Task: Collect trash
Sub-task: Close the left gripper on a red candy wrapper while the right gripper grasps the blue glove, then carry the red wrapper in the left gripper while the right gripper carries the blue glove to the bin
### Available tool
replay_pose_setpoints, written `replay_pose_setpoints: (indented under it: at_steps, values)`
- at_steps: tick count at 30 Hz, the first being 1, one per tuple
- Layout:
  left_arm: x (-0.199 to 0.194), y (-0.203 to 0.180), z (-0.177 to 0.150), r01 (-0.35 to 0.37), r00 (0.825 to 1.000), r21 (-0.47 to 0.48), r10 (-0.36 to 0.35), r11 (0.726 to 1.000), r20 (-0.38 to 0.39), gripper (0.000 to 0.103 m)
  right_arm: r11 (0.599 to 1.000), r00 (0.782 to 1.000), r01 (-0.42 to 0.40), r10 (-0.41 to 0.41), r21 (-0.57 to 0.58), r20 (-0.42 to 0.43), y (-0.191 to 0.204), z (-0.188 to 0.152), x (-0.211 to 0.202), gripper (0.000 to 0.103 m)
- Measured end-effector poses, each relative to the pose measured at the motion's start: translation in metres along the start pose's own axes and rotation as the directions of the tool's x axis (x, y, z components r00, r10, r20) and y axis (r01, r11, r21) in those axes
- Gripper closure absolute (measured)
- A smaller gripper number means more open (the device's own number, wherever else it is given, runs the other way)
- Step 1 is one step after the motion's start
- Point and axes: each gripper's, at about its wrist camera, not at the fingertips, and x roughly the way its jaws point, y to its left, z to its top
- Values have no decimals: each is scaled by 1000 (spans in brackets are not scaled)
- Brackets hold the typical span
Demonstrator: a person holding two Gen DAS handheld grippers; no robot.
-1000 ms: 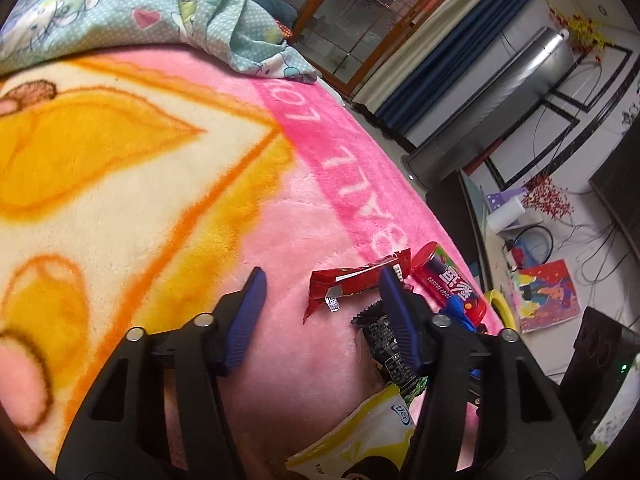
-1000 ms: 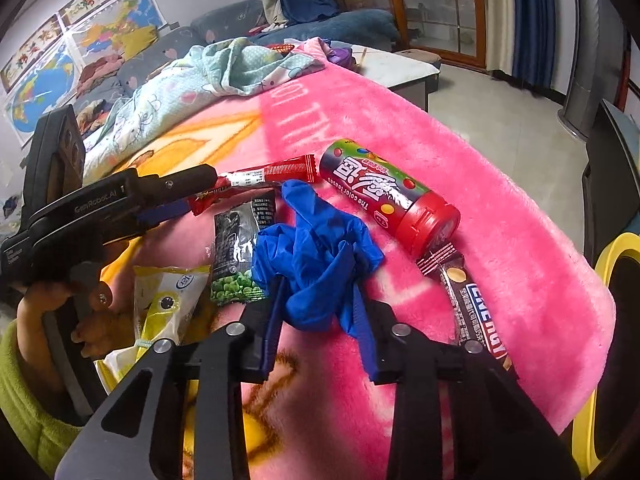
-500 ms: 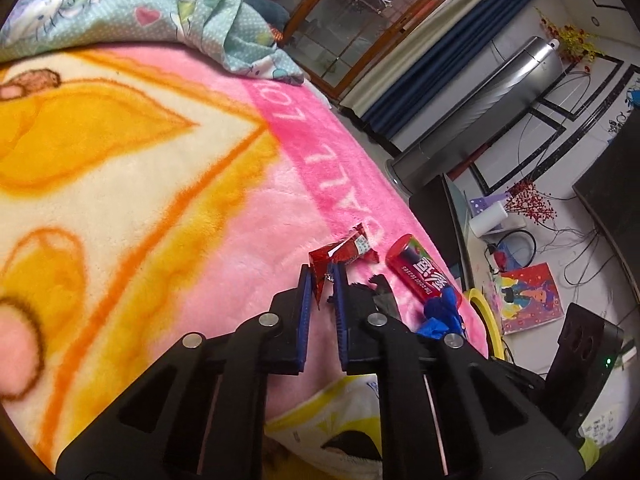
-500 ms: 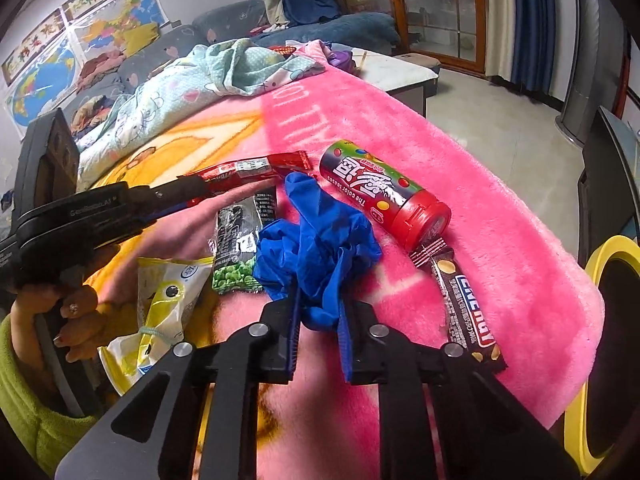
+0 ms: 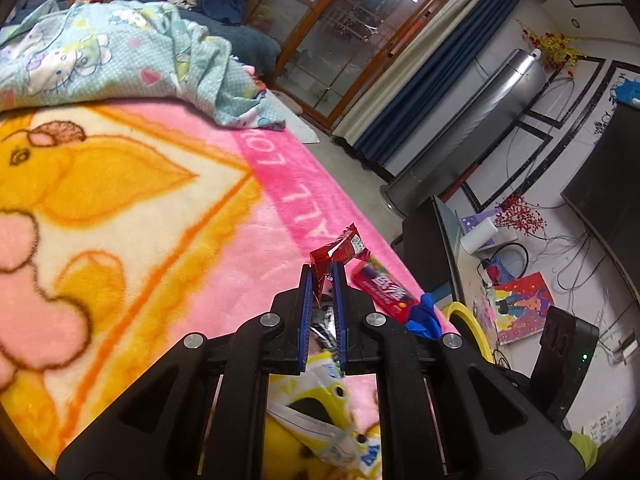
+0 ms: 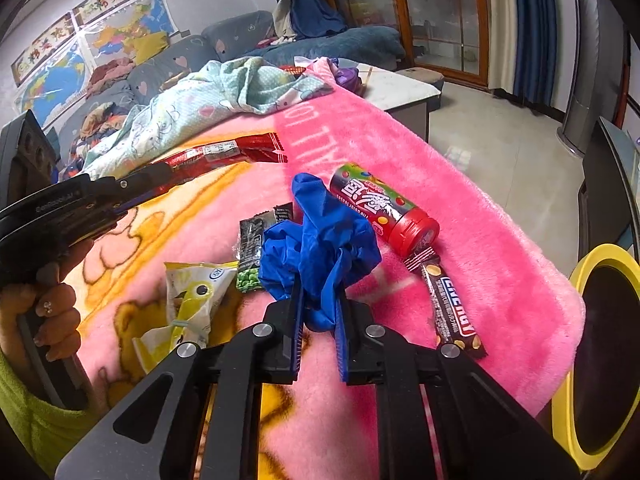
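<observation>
blanket [image 6: 460,216]: we've got hot pink plush with a yellow and orange cartoon print and pale lettering
sheet [image 6: 224,96]: we see light teal with tiny dots, hearts and cartoon cats
wrapper [image 6: 224,152]: shiny red with a white label
glove [image 6: 320,240]: solid bright blue
tube [image 6: 380,208]: red with white script and coloured candy dots, red cap
bar [image 6: 452,308]: dark brown, red and white lettering
pea bag [image 6: 250,248]: black with green peas
pouch [image 6: 192,300]: yellow and white
bin [image 6: 600,256]: yellow rim, black inside
curtain [image 5: 424,92]: navy
</observation>
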Motion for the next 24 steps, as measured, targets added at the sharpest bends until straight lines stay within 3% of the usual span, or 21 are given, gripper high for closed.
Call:
replay_pose_setpoints:
  at_steps: [24]
  values:
    - [-18,-69,-14,0,999,170,-7,985,42,97,998,992,28,-35,56,124,-31,9,-65,90]
